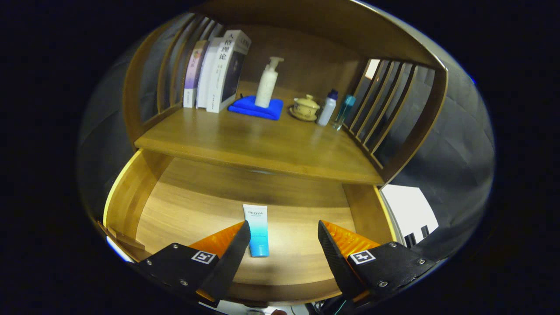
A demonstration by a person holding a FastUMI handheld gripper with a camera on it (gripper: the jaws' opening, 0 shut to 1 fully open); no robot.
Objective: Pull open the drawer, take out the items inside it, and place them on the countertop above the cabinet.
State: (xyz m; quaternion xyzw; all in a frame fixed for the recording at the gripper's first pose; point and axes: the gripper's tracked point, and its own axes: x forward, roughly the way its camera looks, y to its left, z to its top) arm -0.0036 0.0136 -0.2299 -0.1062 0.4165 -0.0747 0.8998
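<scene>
Drawer (131, 192) open, gripper (283, 227) wide open, empty, above the cream tube (257, 229). I'd shift left, centre the tube between fingers, descend, close across its width.

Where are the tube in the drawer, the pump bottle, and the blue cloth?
tube (257, 229): gripper view, middle of its body, lying on the drawer floor.
pump bottle (267, 87): gripper view, middle of its body.
blue cloth (245, 107): gripper view, front left part, beside the bottle.
</scene>
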